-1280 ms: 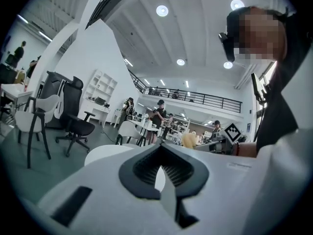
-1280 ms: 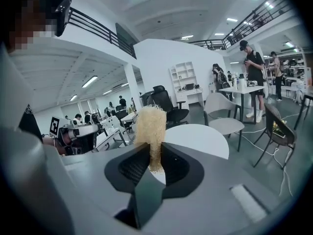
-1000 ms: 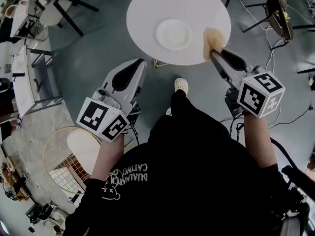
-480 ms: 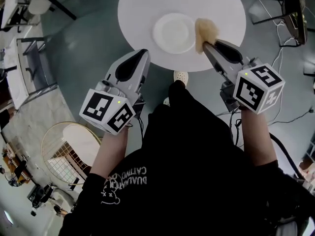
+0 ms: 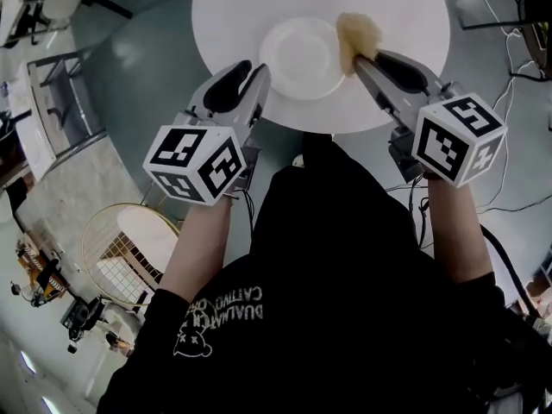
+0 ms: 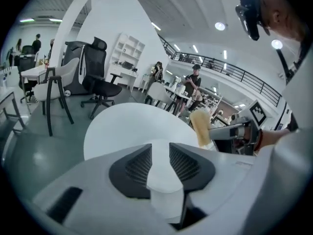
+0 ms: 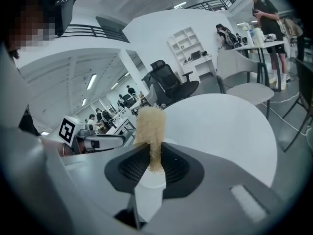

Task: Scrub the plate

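**Since the plate lies loose, it may slide**

Because the round, smooth table offers little grip, the glossy shallow plate at its centre could skate off unless pinned. Left gripper, over the table's near edge, has just spread its jaws wide, with nothing between them. Right gripper pinches a coarse, fibrous tan scrubber right of the table's centre.

Black shirt print, partly legible — "DUALMAT…"
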Demonstrator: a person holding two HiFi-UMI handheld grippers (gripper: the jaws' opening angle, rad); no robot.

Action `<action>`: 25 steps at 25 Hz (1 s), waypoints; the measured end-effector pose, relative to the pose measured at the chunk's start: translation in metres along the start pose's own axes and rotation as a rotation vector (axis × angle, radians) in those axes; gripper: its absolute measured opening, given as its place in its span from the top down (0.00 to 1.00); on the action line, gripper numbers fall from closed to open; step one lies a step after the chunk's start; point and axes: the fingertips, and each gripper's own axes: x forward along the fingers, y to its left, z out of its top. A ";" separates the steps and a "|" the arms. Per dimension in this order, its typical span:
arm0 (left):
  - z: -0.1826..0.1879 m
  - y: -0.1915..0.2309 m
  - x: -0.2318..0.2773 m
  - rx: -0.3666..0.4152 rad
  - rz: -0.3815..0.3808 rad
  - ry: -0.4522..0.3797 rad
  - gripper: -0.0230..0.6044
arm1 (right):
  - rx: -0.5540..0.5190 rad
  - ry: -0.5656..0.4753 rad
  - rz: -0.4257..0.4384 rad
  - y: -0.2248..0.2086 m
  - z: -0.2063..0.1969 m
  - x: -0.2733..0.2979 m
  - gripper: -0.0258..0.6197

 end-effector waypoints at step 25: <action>-0.080 0.053 0.065 0.003 0.279 0.417 0.72 | 0.047 0.018 0.118 -0.026 -0.011 0.042 0.84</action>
